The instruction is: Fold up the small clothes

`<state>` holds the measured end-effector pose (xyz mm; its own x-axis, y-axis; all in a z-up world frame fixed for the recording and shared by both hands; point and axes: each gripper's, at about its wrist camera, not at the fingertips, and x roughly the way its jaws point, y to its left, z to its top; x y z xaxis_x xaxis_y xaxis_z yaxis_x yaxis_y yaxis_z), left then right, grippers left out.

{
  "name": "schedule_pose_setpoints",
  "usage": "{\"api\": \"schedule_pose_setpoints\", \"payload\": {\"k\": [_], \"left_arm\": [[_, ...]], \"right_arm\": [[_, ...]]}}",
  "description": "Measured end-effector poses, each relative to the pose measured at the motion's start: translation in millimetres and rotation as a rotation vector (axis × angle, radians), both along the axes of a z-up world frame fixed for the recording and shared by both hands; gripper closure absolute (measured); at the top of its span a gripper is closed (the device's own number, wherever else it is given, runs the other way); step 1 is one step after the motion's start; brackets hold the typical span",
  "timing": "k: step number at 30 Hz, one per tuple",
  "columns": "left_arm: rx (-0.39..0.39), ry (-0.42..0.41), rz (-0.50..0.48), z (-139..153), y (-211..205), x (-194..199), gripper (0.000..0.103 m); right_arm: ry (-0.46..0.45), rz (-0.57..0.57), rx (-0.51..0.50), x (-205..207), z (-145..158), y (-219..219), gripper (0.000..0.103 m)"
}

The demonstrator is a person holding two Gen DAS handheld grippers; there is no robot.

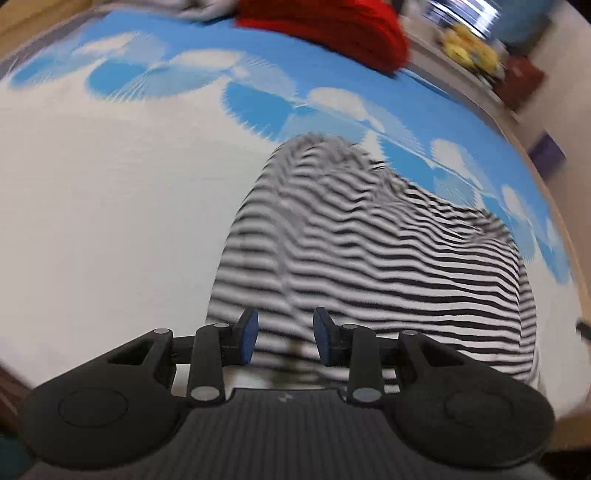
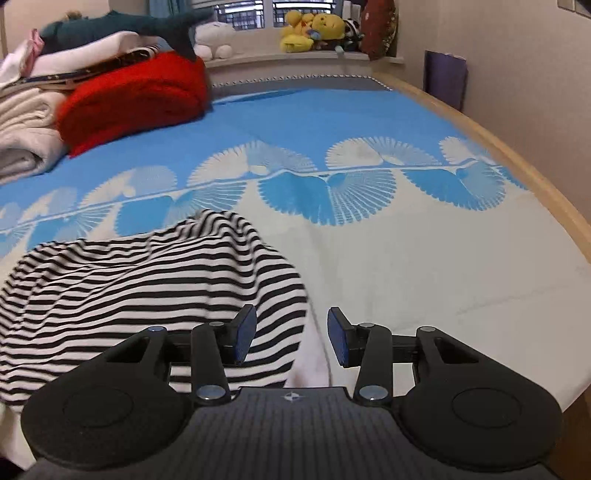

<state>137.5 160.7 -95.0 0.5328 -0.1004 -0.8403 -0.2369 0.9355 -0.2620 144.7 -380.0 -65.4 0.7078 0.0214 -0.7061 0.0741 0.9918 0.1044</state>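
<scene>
A black-and-white striped garment lies rumpled on the bed; it also shows in the right wrist view. My left gripper is open and empty, hovering over the garment's near edge. My right gripper is open and empty, with its left finger over the garment's right edge and its right finger over the bare sheet. The left wrist view is motion-blurred.
The blue-and-white bedsheet covers the bed. A red folded blanket and a pile of white linens sit at the far left, with a toy shark on top. Plush toys line the windowsill. A wooden bed edge runs along the right.
</scene>
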Motion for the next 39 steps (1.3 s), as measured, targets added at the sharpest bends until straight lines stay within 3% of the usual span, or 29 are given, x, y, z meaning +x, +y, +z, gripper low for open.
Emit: {"api": "schedule_pose_setpoints", "payload": {"k": [6,10,11,18,25,39], "left_arm": [[-0.071,0.064,0.106,-28,0,-13,0.064],[-0.119,0.075,0.149,-32,-2,-10,0.042],[-0.131,0.088,0.165,-35,-2,-9,0.040],[-0.227,0.149,0.292,-58,0,-1,0.040],[-0.159,0.144,0.296,-60,-16,8,0.034],[-0.126,0.140,0.314,-60,-22,11,0.034]], "right_arm": [[0.120,0.058,-0.080,-7,-19,14,0.060],[0.192,0.077,-0.122,-5,-35,12,0.060],[0.201,0.078,-0.123,-6,-37,10,0.060],[0.208,0.061,-0.093,-13,-42,-14,0.060],[0.220,0.029,-0.063,-13,-45,-35,0.060],[0.229,0.019,-0.038,-10,-46,-47,0.060]]}}
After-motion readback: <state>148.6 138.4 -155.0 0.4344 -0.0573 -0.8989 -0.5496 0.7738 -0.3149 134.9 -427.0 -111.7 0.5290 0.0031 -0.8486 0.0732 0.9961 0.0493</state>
